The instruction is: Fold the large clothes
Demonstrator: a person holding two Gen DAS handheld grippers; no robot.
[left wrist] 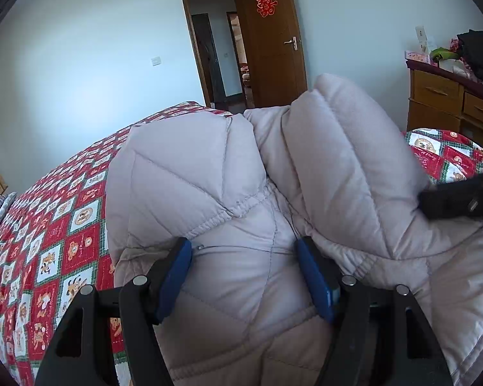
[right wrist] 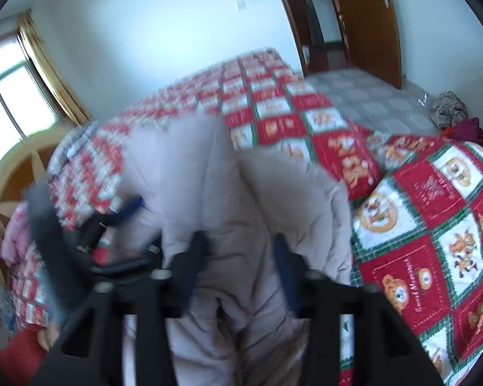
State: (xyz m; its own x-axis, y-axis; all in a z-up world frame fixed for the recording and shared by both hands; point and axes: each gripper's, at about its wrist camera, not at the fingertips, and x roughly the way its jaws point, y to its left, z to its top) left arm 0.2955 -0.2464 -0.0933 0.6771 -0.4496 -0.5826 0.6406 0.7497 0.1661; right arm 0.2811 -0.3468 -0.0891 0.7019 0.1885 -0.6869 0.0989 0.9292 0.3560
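Note:
A large pale grey quilted down jacket (left wrist: 241, 177) lies bunched on the bed, its folds rising in two humps. My left gripper (left wrist: 243, 251) is open, its blue-padded fingers (left wrist: 312, 276) spread wide and pressing on the jacket with fabric between them. In the blurred right wrist view the jacket (right wrist: 209, 177) fills the space between my right gripper's fingers (right wrist: 193, 263); my right gripper (right wrist: 238, 247) is open with jacket fabric between its jaws. The left gripper also shows at the left of that view (right wrist: 112, 225). The right gripper's black body (left wrist: 460, 202) shows at the right edge of the left wrist view.
The bed has a red, white and green patchwork quilt (left wrist: 54, 225) with bear prints. A brown door (left wrist: 270, 38) stands open behind it. A wooden dresser (left wrist: 450, 99) with piled items is at right. A window (right wrist: 13, 103) and wooden headboard (right wrist: 16, 173) are at left.

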